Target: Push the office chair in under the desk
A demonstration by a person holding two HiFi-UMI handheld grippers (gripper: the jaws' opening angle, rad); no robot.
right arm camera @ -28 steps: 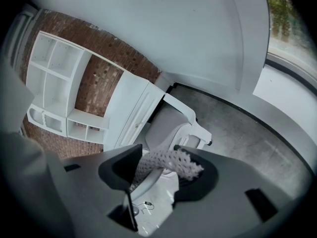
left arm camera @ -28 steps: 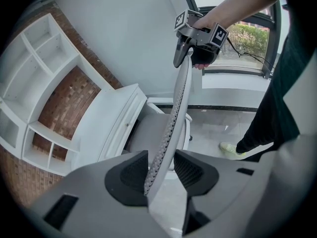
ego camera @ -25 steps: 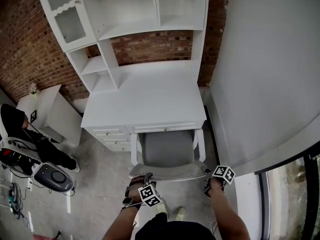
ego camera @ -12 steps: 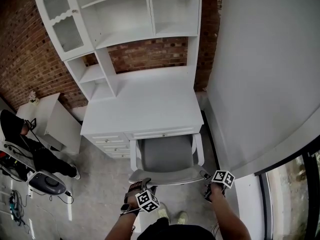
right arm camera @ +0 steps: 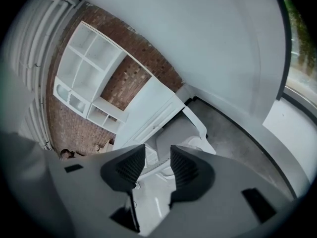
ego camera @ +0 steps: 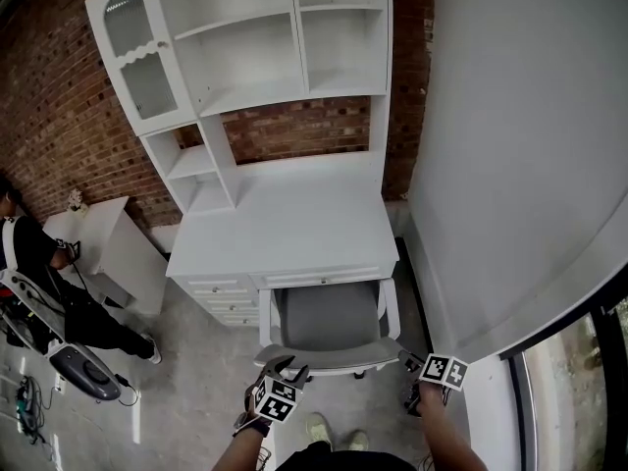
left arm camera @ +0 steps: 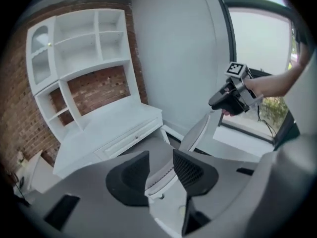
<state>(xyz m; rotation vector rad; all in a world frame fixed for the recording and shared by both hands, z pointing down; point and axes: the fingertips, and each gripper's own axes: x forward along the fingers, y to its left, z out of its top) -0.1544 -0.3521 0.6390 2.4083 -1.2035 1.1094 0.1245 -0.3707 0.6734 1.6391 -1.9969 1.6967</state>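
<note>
The grey office chair (ego camera: 329, 317) stands at the white desk (ego camera: 285, 229), the front of its seat under the drawer edge. My left gripper (ego camera: 282, 369) is just behind the left end of the backrest (ego camera: 329, 358). Its jaws are closing, and the backrest edge (left arm camera: 198, 130) shows through the gap past the left gripper (left arm camera: 159, 158), not pressed by the pads. My right gripper (ego camera: 412, 365) is at the backrest's right end, its jaws closing too. In the right gripper view the chair (right arm camera: 178, 133) lies beyond the right gripper (right arm camera: 157, 152), with nothing gripped.
A white shelf hutch (ego camera: 255, 47) rises on the desk against a brick wall (ego camera: 59, 116). A grey wall (ego camera: 510, 145) runs close along the right. A low white side table (ego camera: 108, 243), a person (ego camera: 39, 263) and floor equipment (ego camera: 83, 371) are at the left.
The left gripper has drawn slightly back from the backrest's left end. The right gripper stays at the right end. The chair stays at the desk; the head view has shifted.
</note>
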